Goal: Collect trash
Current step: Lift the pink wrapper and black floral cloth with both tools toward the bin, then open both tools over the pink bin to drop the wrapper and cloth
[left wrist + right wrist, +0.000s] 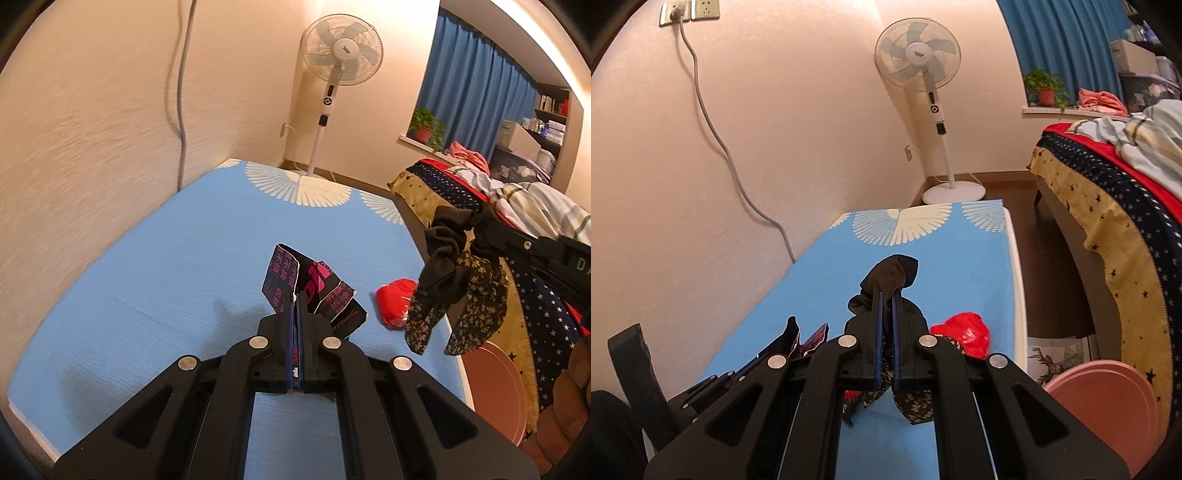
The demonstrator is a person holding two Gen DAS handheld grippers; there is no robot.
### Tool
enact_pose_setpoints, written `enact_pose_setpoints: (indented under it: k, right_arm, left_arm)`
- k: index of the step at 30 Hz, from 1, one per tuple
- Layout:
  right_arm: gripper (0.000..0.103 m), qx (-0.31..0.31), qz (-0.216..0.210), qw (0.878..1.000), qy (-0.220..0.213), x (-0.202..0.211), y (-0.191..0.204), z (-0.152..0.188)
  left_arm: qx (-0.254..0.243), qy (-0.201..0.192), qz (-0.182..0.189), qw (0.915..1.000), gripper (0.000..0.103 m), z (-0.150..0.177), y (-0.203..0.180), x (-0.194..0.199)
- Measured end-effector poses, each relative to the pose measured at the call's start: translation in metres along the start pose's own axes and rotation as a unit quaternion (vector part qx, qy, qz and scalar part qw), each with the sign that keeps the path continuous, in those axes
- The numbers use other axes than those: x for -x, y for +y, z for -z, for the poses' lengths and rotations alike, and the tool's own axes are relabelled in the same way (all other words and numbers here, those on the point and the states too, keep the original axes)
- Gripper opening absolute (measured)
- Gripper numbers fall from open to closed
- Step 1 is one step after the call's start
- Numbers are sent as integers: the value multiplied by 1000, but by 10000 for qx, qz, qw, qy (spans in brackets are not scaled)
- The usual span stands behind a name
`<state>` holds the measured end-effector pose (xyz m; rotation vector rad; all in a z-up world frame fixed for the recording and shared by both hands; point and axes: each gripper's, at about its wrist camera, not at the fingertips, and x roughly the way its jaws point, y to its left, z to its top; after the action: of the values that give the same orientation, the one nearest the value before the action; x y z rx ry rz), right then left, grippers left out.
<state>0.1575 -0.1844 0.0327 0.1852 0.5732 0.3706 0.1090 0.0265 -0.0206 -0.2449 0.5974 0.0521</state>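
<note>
Blue surface [147,288] beside bed [1108,206]: one red bag [393,304] lying there. Left tongs [298,306] clamped on one dark wrapper [314,288]; right tongs [886,299] pinching one black cloth [890,275] above it.

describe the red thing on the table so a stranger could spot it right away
Start at the blue table along the wall. Near its bed-side edge lies a crumpled red wrapper, loose on the surface. It is the only plain red piece; both other scraps are dark and clamped in tools.

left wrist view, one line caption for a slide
Left gripper clamps a black-and-pink wrapper above the blue table.
</note>
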Motion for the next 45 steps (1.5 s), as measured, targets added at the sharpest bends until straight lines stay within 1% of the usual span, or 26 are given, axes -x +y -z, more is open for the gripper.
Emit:
enact_pose_setpoints:
  k: [6,9,16,19,23,26,31,35,36,37,38,40,41,42,45]
  right_arm:
    - [4,-205,218,9995,-113,24,-16,7]
    - [4,-336,413,9985,-142,35,-28,12]
    - [4,-621,1023,9924,-272,64,-62,27]
    - [5,-935,1271,9871,-278,75,-84,36]
    - [5,-1340,1615,9775,-223,87,-114,50]
    - [5,-1520,1807,9716,-129,88,-131,60]
    - [5,-1728,1995,9645,63,84,-150,74]
    - [5,-1808,2063,9613,252,77,-161,83]
    - [6,-1817,2081,9607,270,76,-163,83]
    - [9,-1827,2108,9599,285,76,-164,84]
    - [10,-1856,2198,9573,292,77,-166,84]
    - [22,-1954,2319,9526,257,80,-171,85]
    - [36,-2002,2379,9502,204,83,-173,85]
    - [42,-2019,2432,9486,176,85,-175,85]
    - [42,-1989,2546,9462,150,88,-178,84]
  left_arm:
    - [-92,34,256,9996,1,4,-10,5]
    - [-203,60,419,9989,1,8,-20,6]
    - [-460,173,867,9950,1,23,-53,5]
    - [-540,223,1098,9922,1,29,-69,3]
    - [-651,280,1392,9877,1,37,-92,3]
    - [-742,315,1612,9836,1,42,-111,2]
    - [-909,375,1946,9760,1,48,-143,0]
    - [-1022,392,2069,9722,1,52,-162,-2]
    - [-1040,396,2099,9714,1,52,-164,-2]
    - [-1050,402,2128,9706,1,52,-167,-3]
    - [-1062,412,2163,9697,1,52,-169,-4]
    - [-1124,447,2255,9667,1,54,-177,-6]
    - [-1160,469,2291,9653,1,56,-180,-7]
    - [-1197,496,2318,9641,1,58,-183,-8]
    - [-1277,597,2390,9608,1,66,-191,-13]
